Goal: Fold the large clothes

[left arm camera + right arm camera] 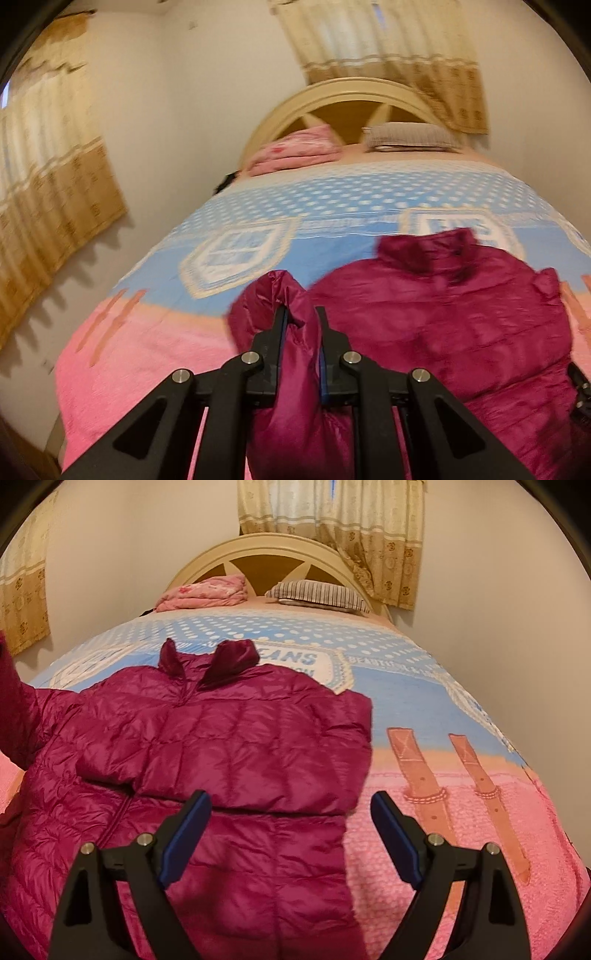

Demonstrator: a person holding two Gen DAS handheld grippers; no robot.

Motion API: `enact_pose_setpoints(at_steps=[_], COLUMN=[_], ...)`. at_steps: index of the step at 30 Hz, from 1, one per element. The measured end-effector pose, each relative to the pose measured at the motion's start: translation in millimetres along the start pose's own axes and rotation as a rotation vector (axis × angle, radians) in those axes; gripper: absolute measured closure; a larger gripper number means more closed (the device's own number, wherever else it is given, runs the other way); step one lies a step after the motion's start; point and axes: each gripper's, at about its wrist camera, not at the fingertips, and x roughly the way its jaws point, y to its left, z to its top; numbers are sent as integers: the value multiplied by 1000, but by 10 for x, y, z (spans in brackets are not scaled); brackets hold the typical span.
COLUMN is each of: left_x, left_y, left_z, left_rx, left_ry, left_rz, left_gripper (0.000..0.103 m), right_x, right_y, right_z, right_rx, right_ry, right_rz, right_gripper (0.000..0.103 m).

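- One magenta quilted puffer jacket lies front-up on the bed, collar toward the headboard, its body spread across the blue-and-pink bedspread.
- In the right wrist view, one sleeve is folded across the chest of the jacket; the other sleeve rises off the bed at the left edge of the picture.
- The left gripper points forward and downward over the near side of the bed, its two black fingers pinching that raised sleeve, with puffy fabric bulging between and above them.
- The left wrist view is smeared by motion blur, so finer detail of the grip cannot be made out.
- The right gripper hangs tilted down above the lower half of the jacket, its two blue-padded fingers spread wide with nothing between them; whether they touch the fabric cannot be told.
- One finger of the right gripper sits over the jacket, the other over the pink bedspread just beside the jacket's edge.
- At the head of the bed lie one folded pink blanket and one striped pillow, well apart from the jacket.
- Two patterned beige curtains show: one behind the headboard, one on the side wall to the left.
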Motion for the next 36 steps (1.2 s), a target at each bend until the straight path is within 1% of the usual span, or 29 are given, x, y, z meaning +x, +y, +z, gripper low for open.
enact_pose_setpoints(at_steps=[3, 7, 9, 13, 14, 16, 17, 19, 20, 21, 22, 23, 25, 29, 34, 36], left_x=[37, 84, 137, 198, 215, 268, 293, 327, 334, 324, 320, 285, 234, 142, 43, 29], left_y=[-447, -952, -1193, -1517, -1544, -1624, -1654, -1687, -1716, -1737, -1757, -1758, -1759, -1645, -1260, -1041], left_z=[48, 0, -50, -155, -174, -196, -207, -232, -242, -249, -250, -252, -244, -214, -161, -155], left_rx=[41, 74, 96, 126, 124, 117, 116, 114, 120, 127, 130, 128, 129, 125, 84, 64], left_ry=[-5, 12, 26, 39, 43, 61, 73, 91, 97, 92, 81, 64, 43, 22, -6, -25], left_rz=[-54, -113, -130, -145, -148, -161, -170, -180, -173, -163, -153, -150, -171, -166, -139, -112], left_gripper=[90, 90, 90, 90, 87, 86, 81, 70, 54, 35, 27, 21, 21, 21, 21, 20], right_x=[12, 66, 104, 202, 222, 267, 281, 309, 327, 338, 346, 348, 345, 353, 333, 314], right_y=[-109, -248, -313, -448, -462, -481, -488, -499, -518, -526, -538, -548, -555, -543, -436, -382], right_z=[-4, 1, 29, 126, 143, 178, 189, 199, 198, 200, 197, 191, 178, 171, 191, 208], right_rx=[23, 42, 49, 87, 91, 91, 91, 92, 94, 97, 100, 104, 106, 101, 84, 72], right_ry=[0, 6, 5, 4, 5, 7, 8, 11, 14, 17, 17, 16, 14, 28, 33, 30], right_rz=[-8, -19, -28, -38, -38, -42, -43, -42, -43, -44, -45, -48, -57, -55, -48, -45], right_gripper=[13, 13, 13, 13, 13, 13, 13, 13, 12, 9, 5, 3, 2, 2, 2, 2])
